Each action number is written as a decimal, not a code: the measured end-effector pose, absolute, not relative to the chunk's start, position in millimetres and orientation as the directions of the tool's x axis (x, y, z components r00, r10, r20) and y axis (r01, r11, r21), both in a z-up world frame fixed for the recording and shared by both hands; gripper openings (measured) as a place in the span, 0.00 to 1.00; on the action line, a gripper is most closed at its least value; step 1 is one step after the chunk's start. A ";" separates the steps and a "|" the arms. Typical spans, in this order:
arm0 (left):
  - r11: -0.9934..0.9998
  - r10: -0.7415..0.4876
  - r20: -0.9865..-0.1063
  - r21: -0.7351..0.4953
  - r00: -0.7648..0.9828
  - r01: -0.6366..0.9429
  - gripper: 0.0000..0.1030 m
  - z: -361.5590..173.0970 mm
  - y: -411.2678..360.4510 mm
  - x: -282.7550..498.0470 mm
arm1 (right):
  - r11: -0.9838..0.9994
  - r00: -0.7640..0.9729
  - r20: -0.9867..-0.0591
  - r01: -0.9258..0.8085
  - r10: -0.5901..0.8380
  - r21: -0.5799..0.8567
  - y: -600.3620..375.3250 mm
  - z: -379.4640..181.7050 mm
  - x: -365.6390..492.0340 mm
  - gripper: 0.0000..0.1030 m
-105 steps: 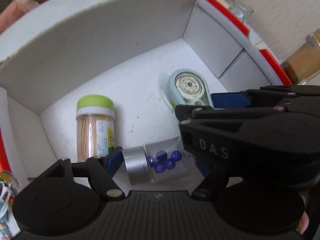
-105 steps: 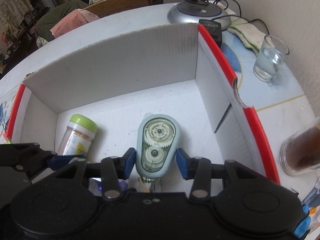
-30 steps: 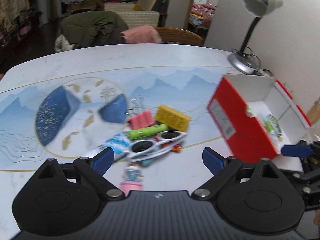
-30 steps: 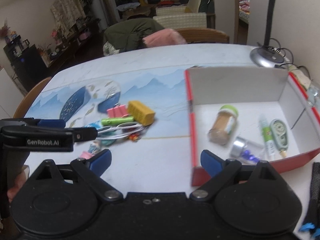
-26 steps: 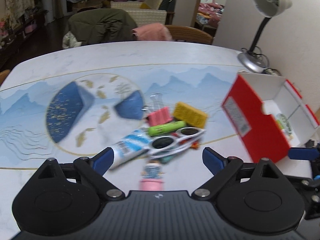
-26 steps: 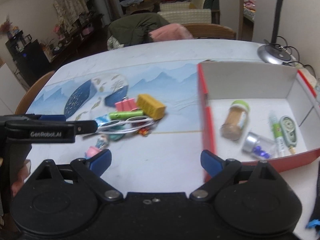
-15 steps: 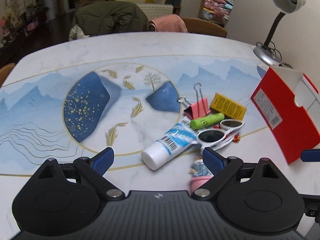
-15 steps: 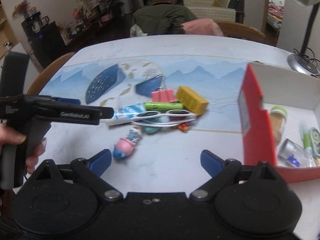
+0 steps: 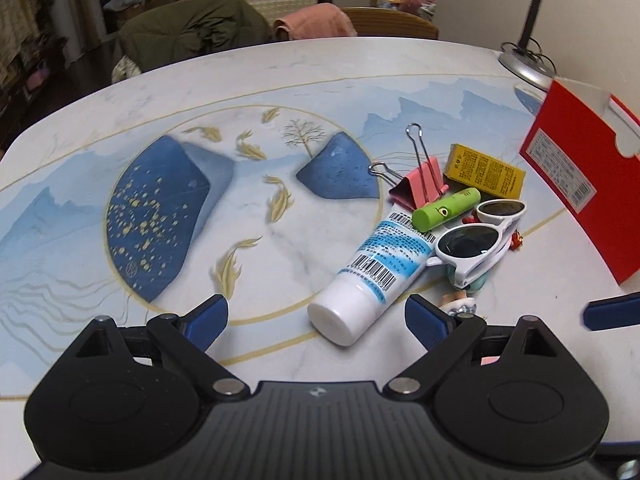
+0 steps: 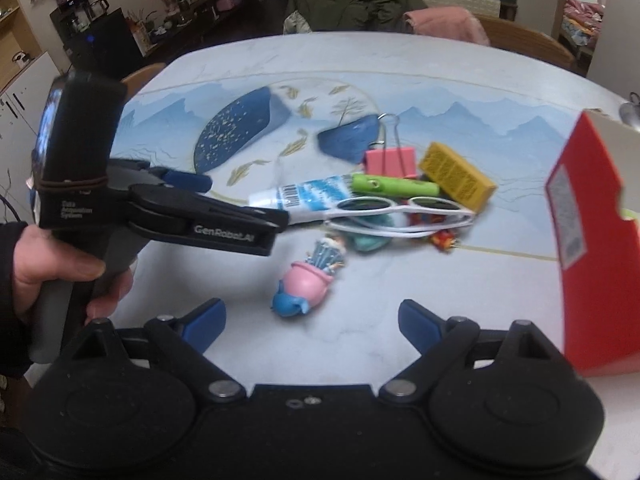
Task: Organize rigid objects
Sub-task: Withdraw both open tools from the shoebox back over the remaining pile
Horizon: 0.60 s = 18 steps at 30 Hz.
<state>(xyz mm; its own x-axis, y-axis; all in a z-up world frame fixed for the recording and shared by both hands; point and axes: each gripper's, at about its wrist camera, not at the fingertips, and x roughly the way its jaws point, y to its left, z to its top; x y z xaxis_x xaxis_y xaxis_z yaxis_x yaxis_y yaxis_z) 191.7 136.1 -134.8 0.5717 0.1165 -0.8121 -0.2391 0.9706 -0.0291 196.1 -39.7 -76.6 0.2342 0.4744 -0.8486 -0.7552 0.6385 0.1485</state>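
A pile of small items lies on the painted table: a white and blue tube (image 9: 376, 268) (image 10: 304, 197), white sunglasses (image 9: 478, 238) (image 10: 400, 210), a green stick (image 9: 446, 209) (image 10: 394, 186), a pink binder clip (image 9: 420, 186) (image 10: 388, 162), a yellow box (image 9: 484, 174) (image 10: 456, 176) and a pink and blue figurine (image 10: 310, 280). My left gripper (image 9: 316, 320) is open, just short of the tube's cap. My right gripper (image 10: 312, 318) has its jaws closing, still wide, with nothing pressed between them; the figurine lies just ahead.
The red cardboard box (image 9: 580, 176) (image 10: 592, 248) stands at the right of the pile. A desk lamp (image 9: 532, 40) stands at the table's far right corner. Chairs with a green jacket (image 9: 192, 32) and a pink cloth (image 9: 316, 22) are behind the table. A hand (image 10: 52, 264) holds the left gripper.
Both grippers have left the red box and swung left and down toward the pile. The tube now lies just ahead of the left gripper, the figurine ahead of the right.
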 end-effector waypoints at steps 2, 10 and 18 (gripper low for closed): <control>0.973 0.101 -0.809 -0.040 0.579 -0.226 0.93 -136.9 137.3 194.2 | 0.636 0.223 -0.851 -0.755 0.476 0.158 -33.0 -83.6 197.7 0.86; 0.979 0.053 -0.811 -0.073 0.582 -0.191 0.93 -149.0 143.1 203.4 | 0.663 0.215 -0.857 -0.727 0.469 0.180 -13.7 -102.0 206.8 0.77; 0.987 0.031 -0.800 -0.068 0.599 -0.143 0.90 -154.3 141.9 206.6 | 0.693 0.222 -0.869 -0.699 0.443 0.175 -2.9 -113.4 212.1 0.66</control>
<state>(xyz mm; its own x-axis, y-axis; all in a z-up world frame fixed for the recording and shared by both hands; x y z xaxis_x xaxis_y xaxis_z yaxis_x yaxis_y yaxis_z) 206.6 141.9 -154.3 0.5990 0.0312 -0.8002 -0.1427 0.9874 -0.0683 212.1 -2.9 -113.4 0.2221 0.4426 -0.8688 -0.6991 0.6934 0.1745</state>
